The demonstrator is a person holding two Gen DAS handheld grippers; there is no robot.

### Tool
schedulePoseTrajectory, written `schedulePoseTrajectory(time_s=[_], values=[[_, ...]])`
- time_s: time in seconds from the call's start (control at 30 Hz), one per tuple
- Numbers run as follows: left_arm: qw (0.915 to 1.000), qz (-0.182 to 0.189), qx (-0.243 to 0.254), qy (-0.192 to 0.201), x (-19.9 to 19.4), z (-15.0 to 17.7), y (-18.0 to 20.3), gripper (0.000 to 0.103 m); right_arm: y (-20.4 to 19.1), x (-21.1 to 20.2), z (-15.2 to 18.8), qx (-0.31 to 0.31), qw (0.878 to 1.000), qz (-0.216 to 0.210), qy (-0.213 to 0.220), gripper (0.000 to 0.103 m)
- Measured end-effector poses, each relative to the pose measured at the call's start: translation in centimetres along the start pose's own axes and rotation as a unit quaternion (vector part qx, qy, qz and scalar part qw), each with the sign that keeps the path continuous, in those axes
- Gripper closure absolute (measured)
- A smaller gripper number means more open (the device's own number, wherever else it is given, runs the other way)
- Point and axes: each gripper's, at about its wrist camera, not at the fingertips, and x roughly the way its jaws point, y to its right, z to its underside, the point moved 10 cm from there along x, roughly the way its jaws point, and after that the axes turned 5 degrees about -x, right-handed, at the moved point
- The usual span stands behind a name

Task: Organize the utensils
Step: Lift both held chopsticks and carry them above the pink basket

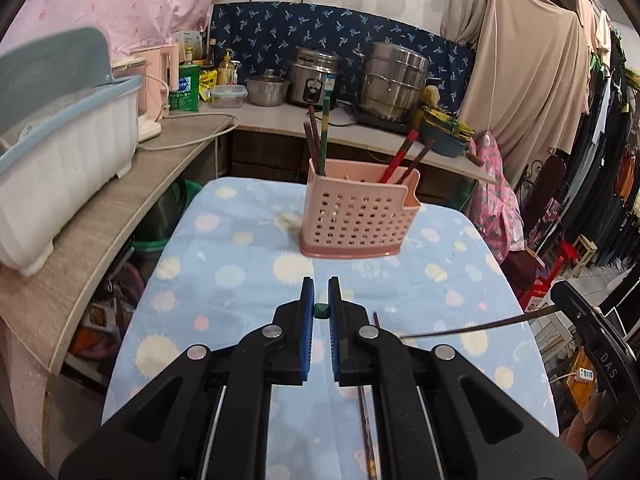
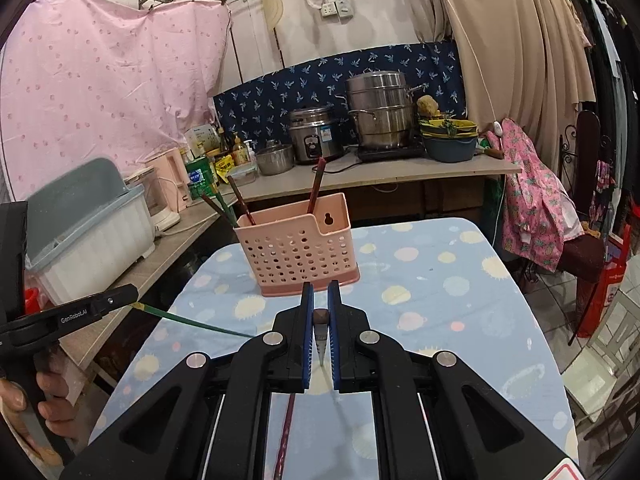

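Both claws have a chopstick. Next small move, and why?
Probably carry both forward over the pink holder and tip them in. The left claw is shut on a green chopstick, the right claw on a brown chopstick; both sit short of the holder, which already has chopsticks standing in it.

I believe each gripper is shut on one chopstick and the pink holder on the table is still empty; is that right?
Not quite: the pink holder already has several chopsticks standing in it, as the right wrist view shows. The left gripper and right gripper are each shut on one chopstick.
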Motion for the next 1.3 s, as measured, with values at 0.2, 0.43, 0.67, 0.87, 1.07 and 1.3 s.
schedulePoseTrajectory(time_s=[0.2, 0.43, 0.67, 0.87, 1.07, 1.3], values=[[0.9999, -0.004, 0.01, 0.005, 1.4, -1.7, 0.9, 0.096, 0.4, 1.8, -1.3, 0.008, 1.0, -0.004, -0.002, 0.096], [0.9999, 0.001, 0.016, 0.007, 2.5, -3.6, 2.0, 0.096, 0.3, 3.1, -3.2, 0.013, 1.0, -0.014, 0.001, 0.096], [0.9997, 0.004, 0.011, 0.021, 3.0, -7.0, 2.5, 0.096, -0.1, 4.1, -7.6, 0.016, 0.999, -0.029, 0.026, 0.096], [0.9983, 0.009, 0.005, 0.058, 2.0, -12.1, 3.5, 0.096, -0.2, 5.1, -12.5, 0.033, 0.997, -0.044, 0.061, 0.096], [0.992, 0.025, -0.01, 0.124, 0.4, -18.5, 4.8, 0.096, -0.3, 6.1, -18.0, 0.052, 0.991, -0.056, 0.109, 0.096], [0.9823, 0.021, -0.024, 0.184, 1.3, -23.8, 5.6, 0.096, -0.7, 8.4, -23.2, 0.065, 0.984, -0.06, 0.155, 0.096]])
